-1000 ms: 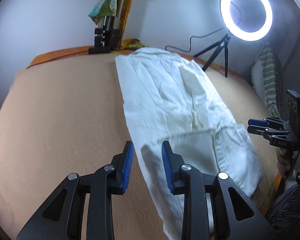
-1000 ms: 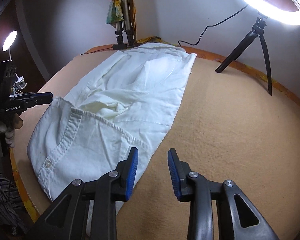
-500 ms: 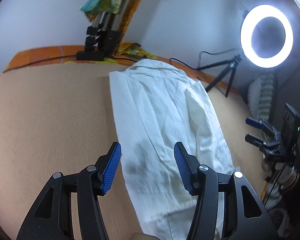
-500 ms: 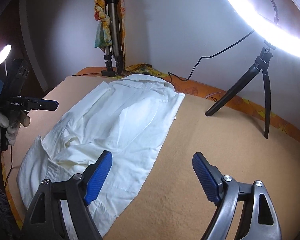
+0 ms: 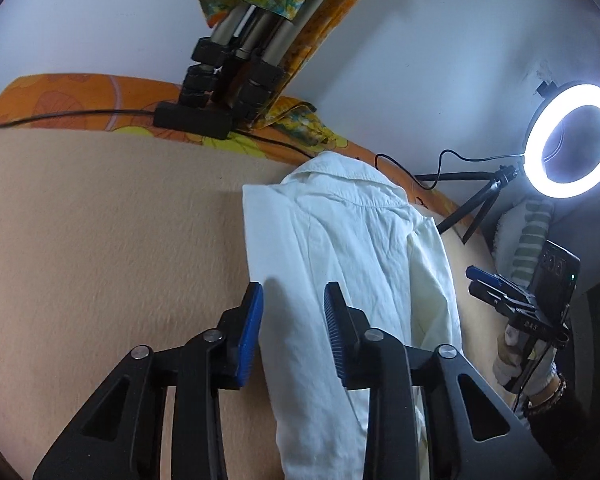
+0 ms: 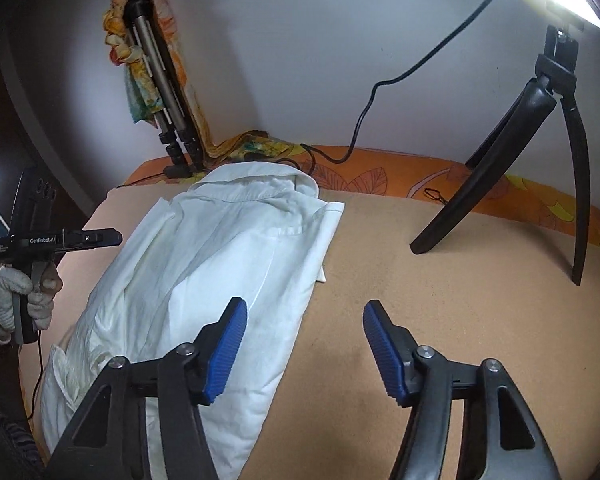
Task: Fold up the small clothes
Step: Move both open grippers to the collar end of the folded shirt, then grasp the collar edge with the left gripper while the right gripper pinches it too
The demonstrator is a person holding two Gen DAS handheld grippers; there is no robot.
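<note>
A white shirt (image 5: 340,248) lies folded lengthwise on the tan blanket (image 5: 100,240), collar toward the wall. My left gripper (image 5: 293,320) hovers over the shirt's left long edge. Its jaws are closing with the fabric edge between them, and a gap still shows at both pads. In the right wrist view the shirt (image 6: 220,248) runs along the left. My right gripper (image 6: 304,344) straddles its right long edge, one finger over cloth and the other over blanket. Its jaws are also closing and touch nothing. Each gripper shows in the other view, held by a gloved hand: right gripper (image 5: 470,280), left gripper (image 6: 120,237).
A lit ring light (image 5: 572,140) on a small tripod (image 6: 500,168) stands at the far right of the bed. A folded tripod (image 5: 228,76) draped with a patterned scarf leans at the wall. A black cable (image 6: 364,120) runs along the orange sheet (image 6: 380,176). A striped pillow (image 5: 528,232) lies at the right.
Both grippers moved along the shirt toward its collar end. Their jaws spread wider half a second ago and have since narrowed. The shirt lies as before.
</note>
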